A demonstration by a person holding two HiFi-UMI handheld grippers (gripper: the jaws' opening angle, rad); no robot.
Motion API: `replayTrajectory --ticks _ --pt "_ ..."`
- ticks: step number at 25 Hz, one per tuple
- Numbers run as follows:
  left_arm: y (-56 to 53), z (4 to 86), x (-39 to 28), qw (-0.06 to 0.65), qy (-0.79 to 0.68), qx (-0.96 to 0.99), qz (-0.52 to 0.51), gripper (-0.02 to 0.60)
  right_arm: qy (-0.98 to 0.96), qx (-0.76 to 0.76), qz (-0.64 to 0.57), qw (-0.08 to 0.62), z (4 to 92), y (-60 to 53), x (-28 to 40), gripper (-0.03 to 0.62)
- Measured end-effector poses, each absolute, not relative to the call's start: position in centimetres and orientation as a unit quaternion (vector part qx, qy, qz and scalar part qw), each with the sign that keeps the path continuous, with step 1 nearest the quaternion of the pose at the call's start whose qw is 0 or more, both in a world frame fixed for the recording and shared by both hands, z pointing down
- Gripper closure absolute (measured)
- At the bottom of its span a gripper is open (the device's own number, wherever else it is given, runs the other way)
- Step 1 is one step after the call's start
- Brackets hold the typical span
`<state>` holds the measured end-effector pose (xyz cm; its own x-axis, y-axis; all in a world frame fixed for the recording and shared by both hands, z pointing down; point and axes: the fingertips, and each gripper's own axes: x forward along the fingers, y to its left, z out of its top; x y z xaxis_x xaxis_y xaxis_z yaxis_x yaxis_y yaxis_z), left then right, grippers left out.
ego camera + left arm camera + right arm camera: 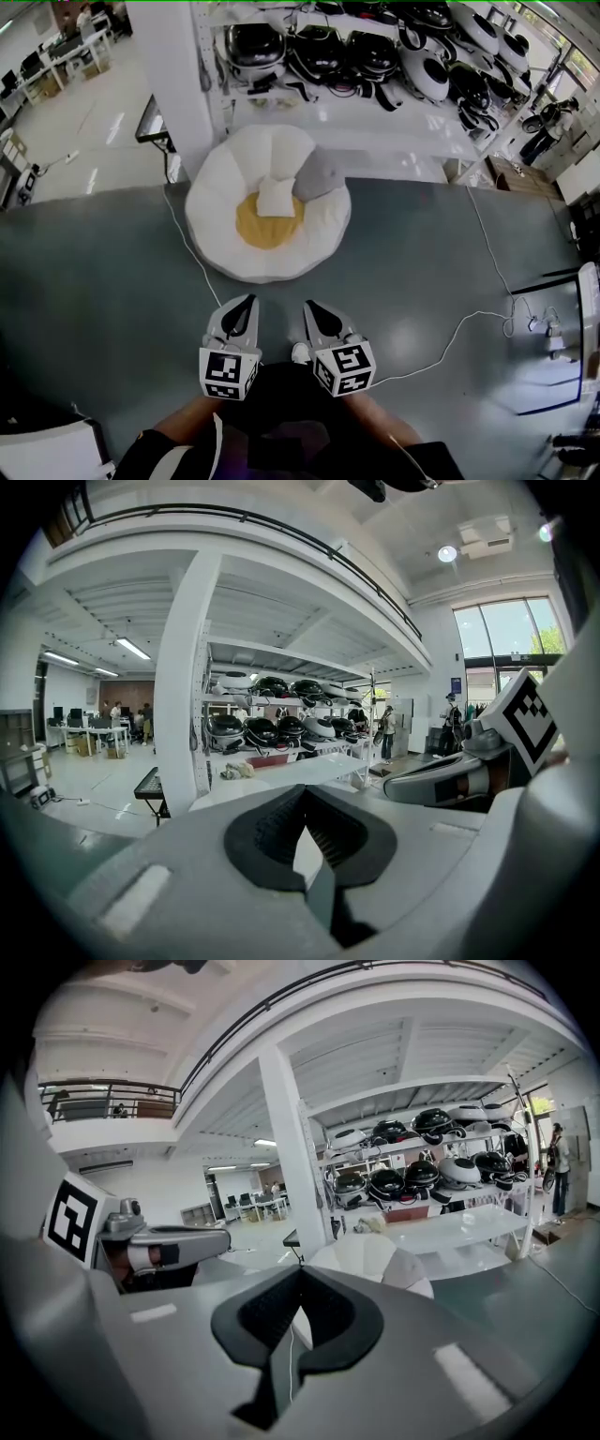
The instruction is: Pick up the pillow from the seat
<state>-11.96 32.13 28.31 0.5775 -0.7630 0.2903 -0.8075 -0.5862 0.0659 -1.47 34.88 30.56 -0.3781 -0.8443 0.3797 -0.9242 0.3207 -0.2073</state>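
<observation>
Pillow point(275, 195), white, lies on the round seat point(218, 228) beside a grey cushion point(321, 172). Left gripper point(247, 306) and right gripper point(312, 310) hover well apart from it, jaws closed, empty.

The round seat point(267, 220) is seen steeply from above in the head view; each gripper view is taken low, nearly level, along its own jaws; the pillar point(178, 75) and shelves point(375, 56) are shared by all three.
</observation>
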Motion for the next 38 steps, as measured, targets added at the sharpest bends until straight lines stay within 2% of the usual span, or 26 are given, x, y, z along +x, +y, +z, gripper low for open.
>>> replayTrajectory --ticks 18,38 --pt "33.5 28.0 -4.8 0.090 -0.494 0.856 0.126 0.580 -0.830 0.516 0.187 0.097 30.6 34.6 6.2 0.592" --pt "29.8 28.7 -1.0 0.097 -0.465 0.871 0.128 0.580 -0.815 0.535 0.198 0.104 31.5 31.5 9.1 0.592"
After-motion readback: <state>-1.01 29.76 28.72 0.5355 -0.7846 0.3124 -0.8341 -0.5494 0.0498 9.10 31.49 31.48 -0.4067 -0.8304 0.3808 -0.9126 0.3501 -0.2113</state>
